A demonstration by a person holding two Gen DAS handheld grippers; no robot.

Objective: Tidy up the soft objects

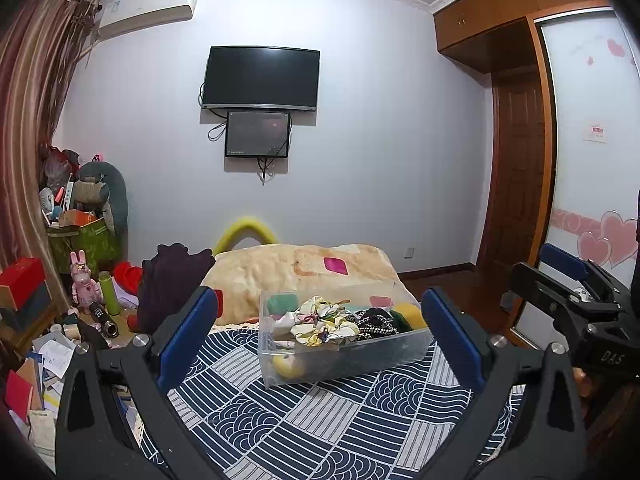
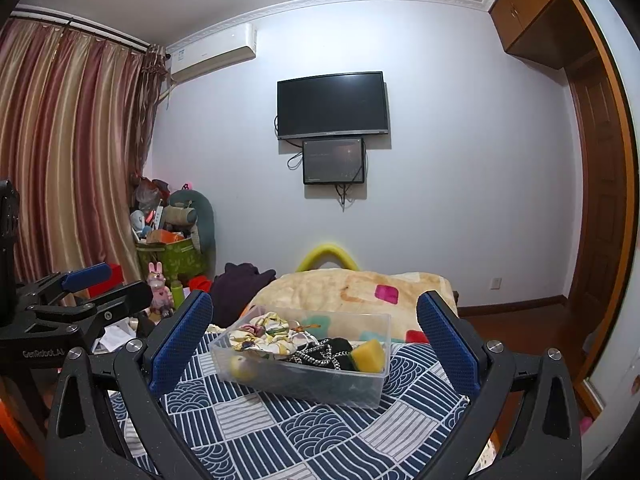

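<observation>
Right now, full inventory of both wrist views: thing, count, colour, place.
clear plastic bin: 1, transparent, on the patterned bedspread, centre
floral scrunchie: 1, cream with yellow and pink, in the bin, left side
black-and-white cloth: 1, in the bin, middle
yellow-green sponge: 1, in the bin, right end
yellowish ball: 1, in the bin, low at the left corner
bedspread: 1, navy and white, under the bin
folded blanket: 1, beige with pink patch, behind the bin
dark garment: 1, purple-black, left of the blanket
screens: 2, black, on the wall
left tongs: 1, black with blue pads, open, empty
right tongs: 1, same, open, empty
</observation>
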